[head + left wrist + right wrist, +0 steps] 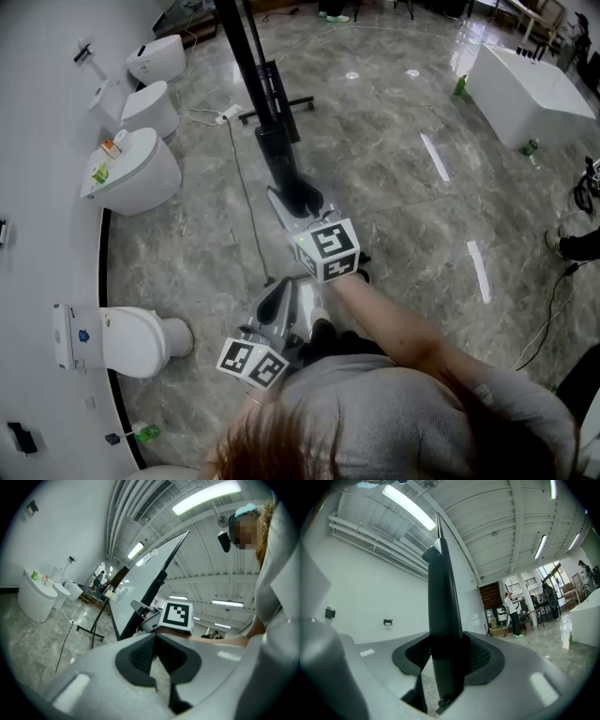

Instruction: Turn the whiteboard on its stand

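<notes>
While right gripper [445, 654] clamps whiteboard [442, 588] edge, left gripper [156, 657] seemingly closed, empty

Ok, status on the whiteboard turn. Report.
Right hand-held gripper clamped on whiteboard edge. Left hand-held gripper shut, empty. Cable on floor by stand; toilets along wall.

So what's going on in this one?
A person is handling a whiteboard on its stand, with tongs in each hand. The right tongs are clamped on the black edge of the board's frame. The left tongs are back nearer the person's body, shut with nothing in them and clear of the board. In the head view the board is seen edge-on, on a marble floor with toilets along the wall.
</notes>
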Available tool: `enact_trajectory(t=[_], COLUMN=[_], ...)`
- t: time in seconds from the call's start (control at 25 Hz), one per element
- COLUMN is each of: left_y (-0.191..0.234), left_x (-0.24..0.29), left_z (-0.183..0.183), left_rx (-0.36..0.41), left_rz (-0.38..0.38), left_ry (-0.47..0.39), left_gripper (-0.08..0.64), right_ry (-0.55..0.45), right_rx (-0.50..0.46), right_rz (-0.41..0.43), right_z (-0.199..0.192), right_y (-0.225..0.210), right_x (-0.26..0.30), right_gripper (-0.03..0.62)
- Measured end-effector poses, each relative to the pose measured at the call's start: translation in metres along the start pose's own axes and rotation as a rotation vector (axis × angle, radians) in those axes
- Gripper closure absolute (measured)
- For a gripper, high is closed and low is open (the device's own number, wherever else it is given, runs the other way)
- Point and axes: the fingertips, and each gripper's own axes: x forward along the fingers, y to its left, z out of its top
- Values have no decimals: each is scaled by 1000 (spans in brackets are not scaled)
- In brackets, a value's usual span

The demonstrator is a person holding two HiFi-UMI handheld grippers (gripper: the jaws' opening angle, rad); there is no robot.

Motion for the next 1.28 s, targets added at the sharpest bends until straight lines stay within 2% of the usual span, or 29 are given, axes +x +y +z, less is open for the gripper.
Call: enact_trajectory(t=[0.2, 0.24, 0.4, 0.48, 0.56, 0.72, 0.8, 0.96, 1.0, 1.04, 1.28], left_y=[3, 5, 3, -1, -4, -9, -14, -24, -27, -30, -34], left_x=[-7, -9, -16, -17, -16, -6, -3, -2, -3, -5, -17], left_z=[2, 1, -5, -4, -1, 2, 1, -1, -2, -3, -13], left_rx=[-13, -18, -38, -31, -6, 24, 38, 58, 63, 70, 67], left_rz=[18, 23, 49, 56, 56, 49, 38, 23, 23, 24, 45], left_ry=[-25, -27, -34, -49, -64, -69, -71, -79, -82, -85, -98], left_gripper=[560, 560, 560, 560, 559, 560, 560, 559, 560, 560, 560], right_ry=[15, 8, -35, -58, -78, -87, -78, -74, -67, -64, -18], right_rx=[5, 5, -11, -16, -29, -69, -51, -34, -35, -40, -31], right_rz=[22, 22, 37, 39, 64, 134, 145, 164, 176, 189, 237], right_z=[-1, 0, 2, 6, 13, 20, 20, 16, 14, 12, 0], right_y=[4, 3, 6, 10, 19, 36, 39, 45, 48, 51, 61], right_x=[-4, -9, -56, -83, -102, -117, -124, -139, -142, -146, -164], right_gripper=[382, 352, 353, 392, 477, 481, 537, 546, 587, 595, 594])
